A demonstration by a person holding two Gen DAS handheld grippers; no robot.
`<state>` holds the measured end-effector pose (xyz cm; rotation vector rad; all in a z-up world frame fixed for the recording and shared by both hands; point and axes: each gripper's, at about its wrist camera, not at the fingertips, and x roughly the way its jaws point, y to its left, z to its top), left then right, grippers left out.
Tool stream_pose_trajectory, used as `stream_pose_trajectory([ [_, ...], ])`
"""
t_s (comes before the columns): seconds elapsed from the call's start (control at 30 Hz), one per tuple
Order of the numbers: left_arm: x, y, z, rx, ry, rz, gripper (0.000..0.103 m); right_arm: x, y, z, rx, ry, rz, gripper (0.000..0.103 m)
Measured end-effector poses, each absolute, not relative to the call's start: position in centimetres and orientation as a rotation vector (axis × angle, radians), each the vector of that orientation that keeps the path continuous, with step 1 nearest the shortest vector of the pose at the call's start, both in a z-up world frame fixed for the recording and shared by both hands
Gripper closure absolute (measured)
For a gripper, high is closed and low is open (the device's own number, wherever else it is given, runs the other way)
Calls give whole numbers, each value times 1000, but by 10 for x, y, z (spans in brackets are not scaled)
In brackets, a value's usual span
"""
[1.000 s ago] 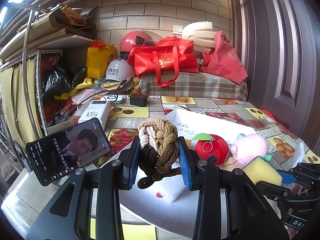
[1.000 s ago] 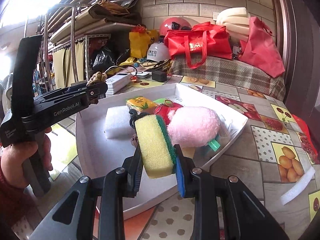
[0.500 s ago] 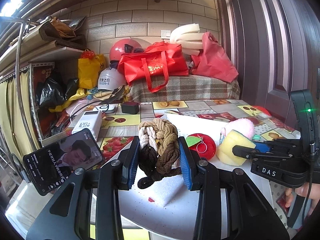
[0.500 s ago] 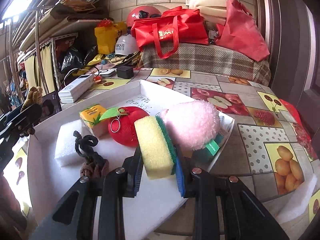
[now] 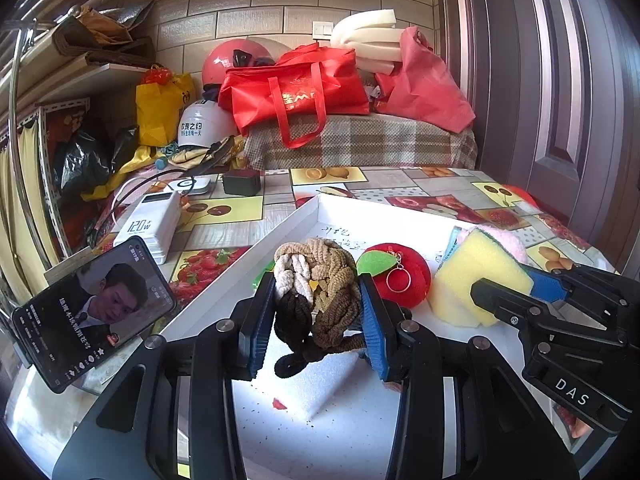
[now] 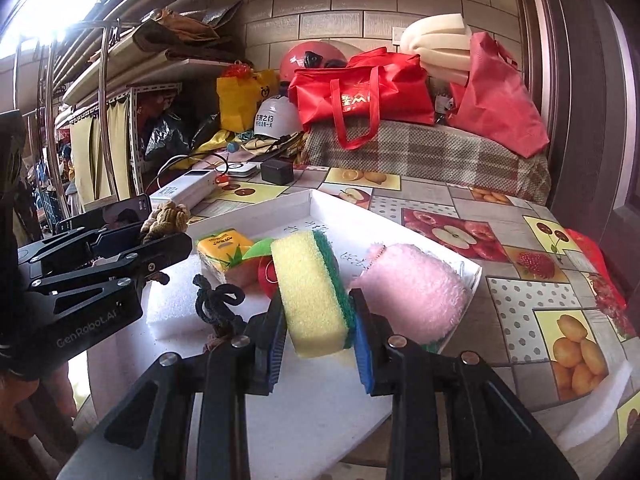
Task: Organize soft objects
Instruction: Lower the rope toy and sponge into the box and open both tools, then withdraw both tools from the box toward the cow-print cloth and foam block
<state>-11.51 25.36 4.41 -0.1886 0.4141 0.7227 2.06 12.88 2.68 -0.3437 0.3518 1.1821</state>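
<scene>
My left gripper [image 5: 318, 322] is shut on a bundle of braided hair ties [image 5: 320, 280], tan, cream and dark brown, held above the white tray [image 5: 280, 224]. My right gripper [image 6: 320, 324] is shut on a yellow sponge with a green scrub side [image 6: 312, 288], also above the tray [image 6: 280, 208]. In the tray lie a red apple plush with a key ring [image 5: 394, 276], a pink fluffy pouch [image 6: 412, 292], a white foam block [image 6: 172, 304], a yellow tissue pack [image 6: 222, 246] and a dark cord [image 6: 218, 302]. The right gripper and its sponge [image 5: 476, 276] show at the right of the left wrist view.
A phone on a stand [image 5: 92, 308] plays video left of the tray. A white power bank [image 5: 150, 222], a black charger [image 5: 242, 182] and cables lie behind. Red bags [image 5: 296, 92], helmets and foam sit on a plaid-covered bench. A door stands at the right.
The two grippers have come closer together over the tray, each still holding its object. The right gripper has swung back left, so the left gripper shows again in its view.
</scene>
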Motion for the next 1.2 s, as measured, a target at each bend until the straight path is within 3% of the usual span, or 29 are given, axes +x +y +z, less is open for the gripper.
stream_pose_trajectory([
  [0.03,-116,251,45,-178,410,723,53,20,128,27,-340,349,1177,60],
  [0.1,-117,247,46,-154,394,742,24,21,125,28,-327,342,1154,23],
  [0.2,-126,248,48,-166,360,801,5,26,120,29,-290,350,1137,16],
  [0.33,-136,249,49,-180,319,839,0,32,121,29,-275,373,1106,2],
  [1.2,-145,241,54,-156,254,866,0,33,108,32,-214,341,1043,0],
])
